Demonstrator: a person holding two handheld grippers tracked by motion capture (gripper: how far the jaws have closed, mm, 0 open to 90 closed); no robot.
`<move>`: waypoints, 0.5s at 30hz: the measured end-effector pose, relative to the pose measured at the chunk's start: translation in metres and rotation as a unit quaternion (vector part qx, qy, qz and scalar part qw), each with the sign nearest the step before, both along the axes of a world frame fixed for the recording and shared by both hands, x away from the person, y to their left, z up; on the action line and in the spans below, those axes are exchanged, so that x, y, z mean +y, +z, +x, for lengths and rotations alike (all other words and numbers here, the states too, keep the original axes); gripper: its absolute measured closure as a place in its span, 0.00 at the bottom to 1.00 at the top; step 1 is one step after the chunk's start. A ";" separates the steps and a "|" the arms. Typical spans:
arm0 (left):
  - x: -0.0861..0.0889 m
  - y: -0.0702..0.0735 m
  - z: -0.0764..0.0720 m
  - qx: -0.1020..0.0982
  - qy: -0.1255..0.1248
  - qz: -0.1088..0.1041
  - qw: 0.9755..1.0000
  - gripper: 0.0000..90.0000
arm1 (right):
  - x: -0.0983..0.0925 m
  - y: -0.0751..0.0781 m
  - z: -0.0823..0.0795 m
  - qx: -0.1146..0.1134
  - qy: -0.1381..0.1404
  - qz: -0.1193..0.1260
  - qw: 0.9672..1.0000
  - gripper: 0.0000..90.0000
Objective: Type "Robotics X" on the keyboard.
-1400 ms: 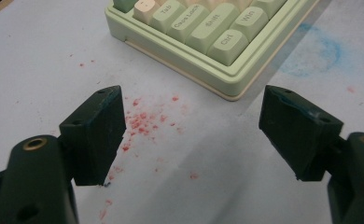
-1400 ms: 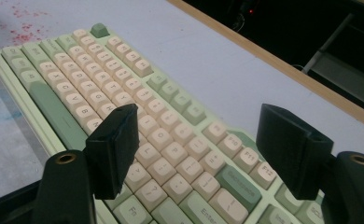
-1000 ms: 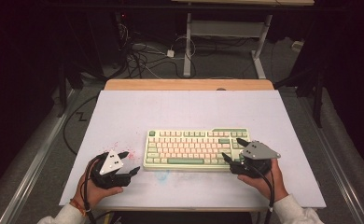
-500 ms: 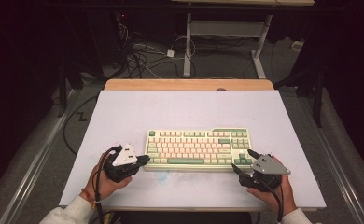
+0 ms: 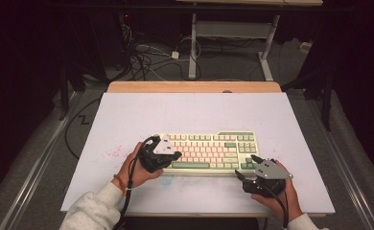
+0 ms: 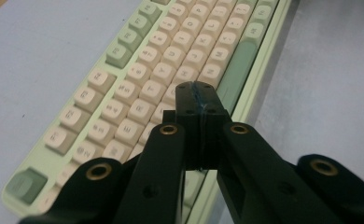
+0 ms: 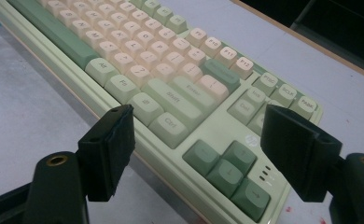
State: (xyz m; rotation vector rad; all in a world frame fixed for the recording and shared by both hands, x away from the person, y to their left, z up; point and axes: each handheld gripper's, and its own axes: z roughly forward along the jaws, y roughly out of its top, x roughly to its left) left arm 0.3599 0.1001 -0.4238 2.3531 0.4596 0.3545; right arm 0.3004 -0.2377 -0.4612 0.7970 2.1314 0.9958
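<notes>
With the left gripper (image 6: 200, 109) pinched closed over the keyboard (image 5: 209, 151) and the right gripper (image 7: 196, 154) wide at its arrow-key corner, we judge pressing keys wants slow, vertical taps.

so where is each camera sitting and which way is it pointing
High view: fixed above the person's side, facing forward and down at the table; shows the keyboard, both forearms, the left gripper and the right gripper.
Left gripper view: rides the left gripper, looking along its jaws, pressed together, over the keyboard's letter keys.
Right gripper view: rides the right gripper, looking between its spread jaws at the keyboard's arrow-key corner.
Shared: all three see the keyboard on the table.
</notes>
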 end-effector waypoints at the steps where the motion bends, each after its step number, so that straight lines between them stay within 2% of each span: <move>1: -0.005 -0.001 0.002 0.003 -0.003 0.000 1.000 0.97 | 0.001 -0.001 0.000 0.001 -0.001 -0.002 1.000 0.29; 5: -0.023 -0.005 0.009 0.010 -0.013 0.013 1.000 0.97 | 0.001 -0.001 0.000 0.001 0.003 -0.006 1.000 0.29; 9: -0.032 -0.011 0.012 0.016 -0.018 0.028 0.999 0.97 | -0.001 -0.001 0.000 0.002 0.001 -0.007 1.000 0.29; 15: -0.037 -0.017 0.014 0.018 -0.017 0.039 0.999 0.97 | -0.002 -0.001 0.001 0.004 0.002 -0.008 1.000 0.29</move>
